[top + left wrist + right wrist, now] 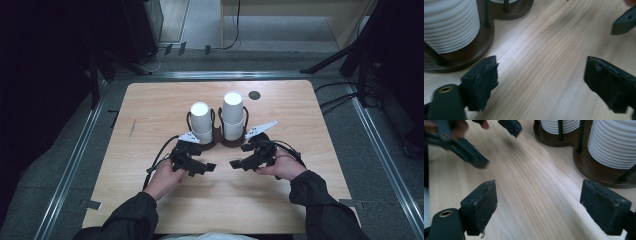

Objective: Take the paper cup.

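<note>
A pale wooden bench (150, 100) with rounded corners and fine straight grain carries a dark brown wooden holder (221, 136) shaped like two joined discs, with thin black upright rods around each disc. It stands near the middle of the bench, a little toward the far edge. On each disc sits a stack of white paper cups, ribbed with close horizontal ridges: the left stack (201, 121) is lower, the right stack (233, 115) taller. A small dark round disc (254, 95) lies flat near the far edge, just beyond the right stack.

The left tongs (210, 166) and the right tongs (234, 163) hover over bare wood on the near side of the holder, tips turned toward each other and close together. Both are spread wide, with nothing between their matte black, blocky pads. In the left gripper view the holder's base and the ribbed left stack lie just beyond the left tongs (541, 77); in the right gripper view both stacks stand just beyond the right tongs (537, 206).
</note>
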A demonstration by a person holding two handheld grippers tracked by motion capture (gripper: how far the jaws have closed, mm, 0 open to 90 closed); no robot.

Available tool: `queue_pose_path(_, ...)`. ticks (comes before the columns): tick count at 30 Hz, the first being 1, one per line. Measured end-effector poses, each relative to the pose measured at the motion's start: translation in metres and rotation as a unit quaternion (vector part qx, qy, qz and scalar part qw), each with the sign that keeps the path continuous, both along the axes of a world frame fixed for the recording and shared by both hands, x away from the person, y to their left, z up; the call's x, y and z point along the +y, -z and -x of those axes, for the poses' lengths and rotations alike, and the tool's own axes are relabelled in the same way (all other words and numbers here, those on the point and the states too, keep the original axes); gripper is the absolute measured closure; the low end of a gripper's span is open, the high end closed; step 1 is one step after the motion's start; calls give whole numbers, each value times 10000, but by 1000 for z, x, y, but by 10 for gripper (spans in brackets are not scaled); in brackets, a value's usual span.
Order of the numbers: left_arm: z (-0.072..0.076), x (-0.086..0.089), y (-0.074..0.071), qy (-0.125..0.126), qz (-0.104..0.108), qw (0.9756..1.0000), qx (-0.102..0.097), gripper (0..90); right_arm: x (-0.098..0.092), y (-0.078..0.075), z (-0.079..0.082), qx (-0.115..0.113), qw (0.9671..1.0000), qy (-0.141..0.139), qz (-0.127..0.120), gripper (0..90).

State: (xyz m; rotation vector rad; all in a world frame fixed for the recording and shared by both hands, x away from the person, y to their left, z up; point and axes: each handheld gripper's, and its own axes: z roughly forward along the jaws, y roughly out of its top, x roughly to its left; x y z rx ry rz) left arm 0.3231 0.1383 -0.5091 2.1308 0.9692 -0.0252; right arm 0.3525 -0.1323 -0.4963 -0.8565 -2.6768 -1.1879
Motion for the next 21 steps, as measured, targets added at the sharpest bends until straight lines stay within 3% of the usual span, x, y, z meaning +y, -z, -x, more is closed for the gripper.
queue_pose_path(2,1,2,-2,32,18,10000,37,107,-1,-1,-2,-42,9999,-69,123,152)
queue_pose_path(5,0,7,-5,142,160,9997,115,117,-2,-3,0,-70,9994,-320,101,195)
queue_pose_path(6,-1,8,-5,135,80,9998,102,117,-2,-3,0,-70,9994,-320,101,195)
queue_pose_path(7,-1,8,-6,136,71,9998,101,136,-1,-5,0,-214,9991,-341,108,227)
queue_pose_path(9,-1,9,-7,155,112,9997,125,148,-1,-6,1,-229,9991,-357,91,248)
queue_pose_path(12,1,9,-9,214,-12,9998,27,160,-2,-7,-1,-104,9993,-351,59,276)
queue_pose_path(14,3,8,-11,276,-34,9996,-3,179,-4,-7,-3,-100,9994,-316,103,301)
queue_pose_path(16,4,8,-11,384,-16,9993,7,259,-5,-7,-3,-87,9994,-311,117,309)
queue_pose_path(21,0,10,-11,438,-14,9990,-6,267,-4,-9,-4,-161,9991,-345,174,349)
